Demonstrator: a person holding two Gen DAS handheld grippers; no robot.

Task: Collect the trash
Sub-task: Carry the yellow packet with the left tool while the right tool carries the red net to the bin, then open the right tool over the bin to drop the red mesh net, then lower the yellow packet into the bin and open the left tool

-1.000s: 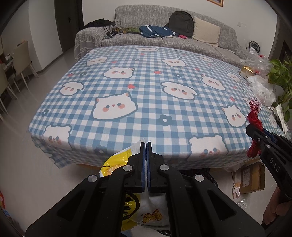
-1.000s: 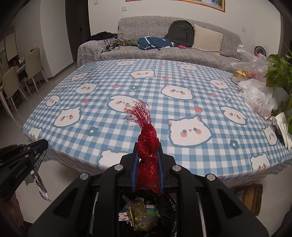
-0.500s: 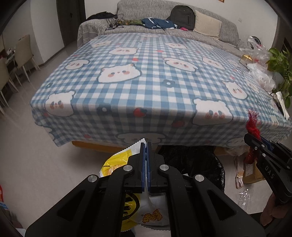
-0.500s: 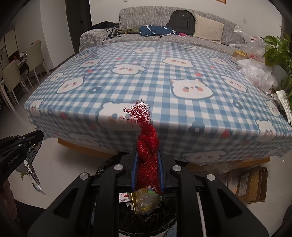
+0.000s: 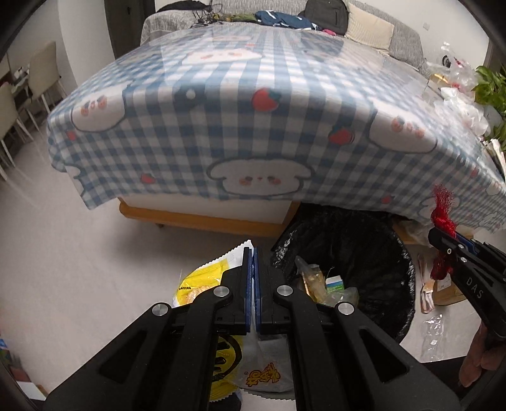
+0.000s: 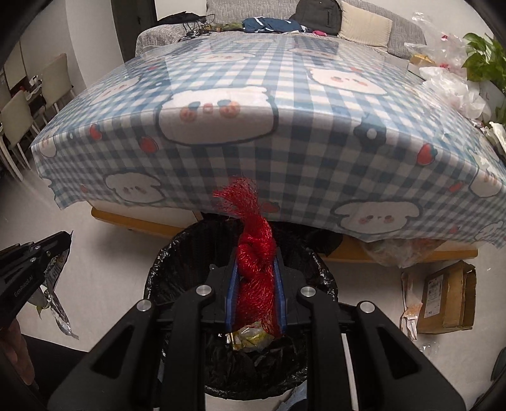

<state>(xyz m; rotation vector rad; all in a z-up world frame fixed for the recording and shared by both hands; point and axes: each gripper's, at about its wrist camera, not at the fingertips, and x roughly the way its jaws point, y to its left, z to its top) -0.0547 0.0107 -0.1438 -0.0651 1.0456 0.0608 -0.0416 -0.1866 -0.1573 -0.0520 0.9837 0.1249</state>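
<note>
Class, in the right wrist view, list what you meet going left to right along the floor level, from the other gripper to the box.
Left gripper with its foil wrapper → black-lined trash bin → red mesh net in the right gripper → cardboard box.

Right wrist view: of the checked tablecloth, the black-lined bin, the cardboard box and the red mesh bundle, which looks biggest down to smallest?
1. Checked tablecloth.
2. Black-lined bin.
3 and 4. Red mesh bundle and cardboard box look about alike; the bundle is far nearer the camera, so I won't rank them.

A home living room: grey sofa (image 6: 316, 19), dining chairs (image 6: 19, 117), bear-print checked tablecloth (image 6: 253, 126).
</note>
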